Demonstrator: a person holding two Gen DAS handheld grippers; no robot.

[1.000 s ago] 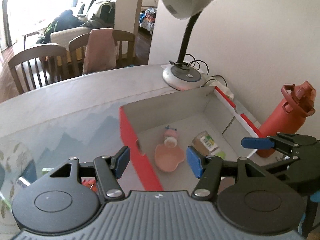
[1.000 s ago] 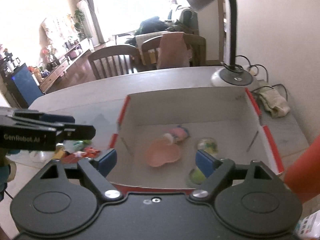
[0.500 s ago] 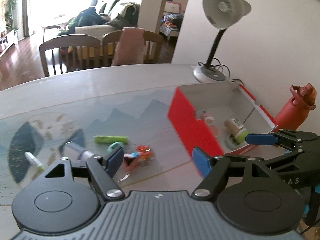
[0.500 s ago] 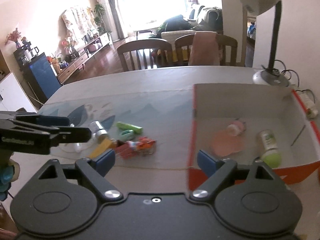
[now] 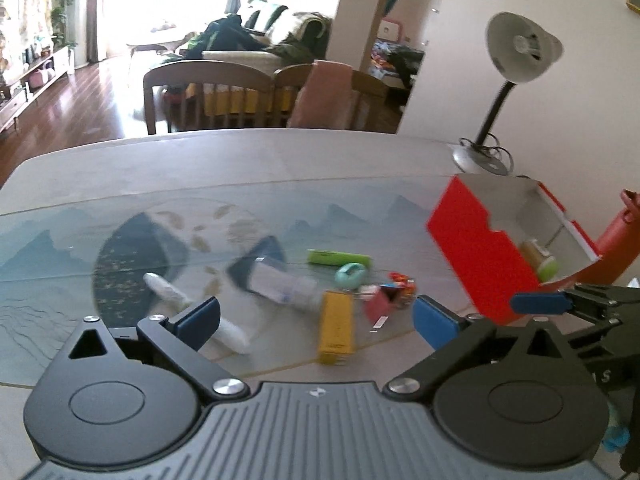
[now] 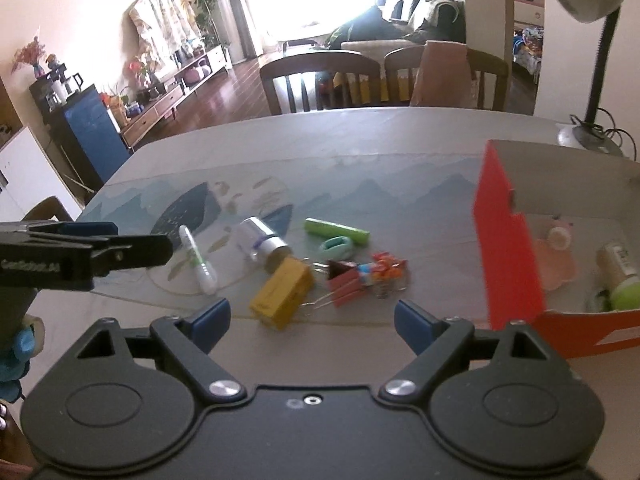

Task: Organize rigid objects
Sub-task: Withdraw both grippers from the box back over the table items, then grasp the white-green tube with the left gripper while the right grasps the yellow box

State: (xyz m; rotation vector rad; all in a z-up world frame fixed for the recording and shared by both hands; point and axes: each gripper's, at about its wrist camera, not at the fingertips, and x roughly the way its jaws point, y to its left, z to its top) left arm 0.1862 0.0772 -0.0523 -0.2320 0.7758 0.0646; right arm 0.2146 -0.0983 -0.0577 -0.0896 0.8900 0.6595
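Loose items lie in a cluster on the glass-topped table: a yellow block [image 6: 282, 294], a red binder clip [image 6: 346, 282], a colourful toy [image 6: 384, 268], a teal ring [image 6: 338, 246], a green bar [image 6: 336, 231], a silver-capped bottle [image 6: 262, 242] and a white tube [image 6: 198, 258]. To their right stands the red box [image 6: 508, 256], which holds a pink dish [image 6: 556, 268] and a green-capped bottle [image 6: 620, 276]. My left gripper [image 5: 316, 320] hovers before the yellow block [image 5: 336, 330], its jaws opening with nothing between them. My right gripper [image 6: 314, 322] is open and empty, near the clip.
A desk lamp [image 5: 516, 48] stands at the table's far right corner by the wall. A red water bottle [image 5: 624, 240] stands beside the box. Wooden chairs [image 6: 320, 80] line the far edge of the table.
Both grippers have swung left, away from the box and over the loose items. The left jaws have spread wider. The right jaws look the same.
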